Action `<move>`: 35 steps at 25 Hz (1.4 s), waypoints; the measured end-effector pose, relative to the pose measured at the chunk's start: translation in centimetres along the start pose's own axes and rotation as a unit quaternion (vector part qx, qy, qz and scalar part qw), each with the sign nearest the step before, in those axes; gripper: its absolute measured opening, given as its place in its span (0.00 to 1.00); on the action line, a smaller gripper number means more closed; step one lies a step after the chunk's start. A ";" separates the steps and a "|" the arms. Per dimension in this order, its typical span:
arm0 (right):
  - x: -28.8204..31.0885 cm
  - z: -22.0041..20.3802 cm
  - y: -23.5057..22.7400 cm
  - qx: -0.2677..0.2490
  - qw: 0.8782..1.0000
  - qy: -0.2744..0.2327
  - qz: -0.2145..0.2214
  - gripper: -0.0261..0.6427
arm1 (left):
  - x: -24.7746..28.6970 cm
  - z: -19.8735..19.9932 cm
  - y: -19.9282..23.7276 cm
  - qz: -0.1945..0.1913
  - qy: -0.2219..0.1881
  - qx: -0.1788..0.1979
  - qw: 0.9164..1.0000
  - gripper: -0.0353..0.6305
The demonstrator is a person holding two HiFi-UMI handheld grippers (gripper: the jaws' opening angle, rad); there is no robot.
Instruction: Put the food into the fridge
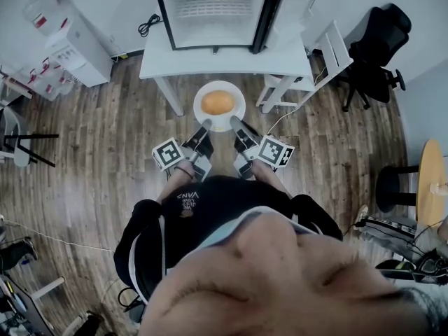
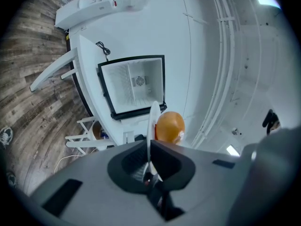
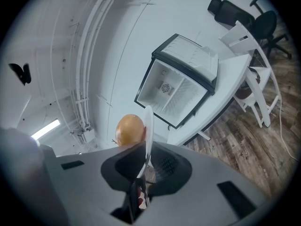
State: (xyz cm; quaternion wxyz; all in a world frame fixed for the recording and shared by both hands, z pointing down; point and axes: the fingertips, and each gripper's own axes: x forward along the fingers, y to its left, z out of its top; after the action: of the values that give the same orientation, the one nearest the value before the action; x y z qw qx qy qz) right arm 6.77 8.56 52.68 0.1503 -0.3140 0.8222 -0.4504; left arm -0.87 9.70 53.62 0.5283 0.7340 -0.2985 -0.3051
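A white plate (image 1: 238, 96) carrying a round orange-brown piece of food (image 1: 218, 103) is held in the air in front of me. My left gripper (image 1: 204, 125) is shut on the plate's near-left rim. On the near-right rim my right gripper (image 1: 234, 122) is shut as well. The open white fridge (image 1: 213, 9) stands on a white table (image 1: 224, 63) just beyond the plate. In the left gripper view the plate (image 2: 152, 121) shows edge-on between the jaws of the left gripper (image 2: 149, 166), the food (image 2: 170, 126) beside it. In the right gripper view the plate (image 3: 148, 124), the food (image 3: 130, 130) and the fridge (image 3: 178, 89) lie ahead of the right gripper (image 3: 145, 166).
A white chair (image 1: 327, 56) stands right of the table and a black office chair (image 1: 378, 47) farther right. A white water dispenser (image 1: 68, 39) is at the far left. A round wooden table (image 1: 428, 180) sits at the right edge. The floor is wood planks.
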 end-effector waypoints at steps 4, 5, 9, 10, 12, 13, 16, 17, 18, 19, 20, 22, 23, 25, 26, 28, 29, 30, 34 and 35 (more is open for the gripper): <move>1.1 0.4 -0.3 -0.008 1.000 -0.004 0.002 0.09 | 0.5 1.0 0.5 -0.008 0.000 -0.002 1.000 0.09; 1.6 0.5 -0.4 -0.008 1.000 -0.005 0.002 0.09 | 0.7 1.4 0.7 -0.010 0.000 -0.002 1.000 0.09; 6.1 2.4 -0.8 -0.006 1.000 -0.007 -0.002 0.09 | 2.6 5.9 1.8 -0.005 0.006 -0.001 1.000 0.09; 7.3 3.0 -0.8 -0.007 1.000 -0.008 -0.005 0.09 | 3.1 7.2 2.1 -0.003 0.008 -0.002 1.000 0.09; 9.3 3.8 -0.8 -0.008 1.000 -0.012 -0.009 0.09 | 3.9 9.2 2.4 -0.003 0.014 -0.002 1.000 0.09; 10.0 4.1 -0.9 -0.007 1.000 -0.016 -0.010 0.09 | 4.2 10.0 2.6 -0.004 0.018 -0.003 1.000 0.09; 11.7 4.9 -1.3 -0.002 0.999 -0.028 -0.017 0.09 | 5.4 11.8 2.9 -0.010 0.032 -0.002 0.999 0.09; 12.2 5.1 -1.4 -0.001 0.999 -0.032 -0.020 0.09 | 5.7 12.3 3.1 -0.011 0.037 -0.003 0.999 0.09; 12.7 5.3 -1.6 -0.001 0.999 -0.035 -0.021 0.09 | 6.0 12.8 3.2 -0.012 0.040 -0.004 0.999 0.09; 13.3 5.6 -1.7 -0.002 0.999 -0.039 -0.022 0.09 | 6.3 13.3 3.4 -0.013 0.043 -0.005 0.999 0.09; 13.8 5.8 -1.8 -0.002 0.999 -0.042 -0.023 0.09 | 6.5 13.8 3.4 -0.015 0.046 -0.007 0.999 0.09; 14.6 5.9 -2.0 0.000 0.998 -0.049 -0.026 0.09 | 6.9 14.6 3.7 -0.016 0.052 -0.009 0.998 0.09; 15.0 6.0 -2.1 0.002 0.998 -0.051 -0.029 0.09 | 7.0 15.0 4.0 -0.014 0.056 -0.010 0.998 0.09; 15.7 6.1 -2.4 0.004 0.998 -0.056 -0.035 0.09 | 7.4 15.6 4.4 -0.012 0.064 -0.012 0.998 0.09; 15.9 6.3 -2.6 0.004 0.998 -0.058 -0.037 0.09 | 7.7 15.9 4.6 -0.013 0.068 -0.013 0.998 0.09; 16.4 6.7 -2.9 0.002 0.997 -0.061 -0.042 0.09 | 8.3 16.4 4.8 -0.017 0.072 -0.014 0.997 0.09; 16.6 7.0 -3.0 0.002 0.997 -0.062 -0.043 0.09 | 8.6 16.5 4.9 -0.018 0.073 -0.017 0.997 0.09; 16.6 7.2 -3.2 0.002 0.997 -0.062 -0.045 0.09 | 8.8 16.6 5.0 -0.018 0.073 -0.019 0.997 0.09; 17.1 8.4 -4.3 0.005 0.997 -0.059 -0.047 0.09 | 10.3 16.8 5.7 -0.013 0.071 -0.025 0.997 0.09; 17.2 8.7 -4.6 0.007 0.997 -0.058 -0.046 0.09 | 10.7 16.9 5.8 -0.013 0.069 -0.026 0.997 0.09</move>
State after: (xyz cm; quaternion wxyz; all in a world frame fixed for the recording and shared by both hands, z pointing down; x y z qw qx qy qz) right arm 0.08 -10.11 52.35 0.1794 -0.3761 0.7935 -0.4436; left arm -7.57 -10.00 53.41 0.5628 0.7428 -0.2440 -0.2682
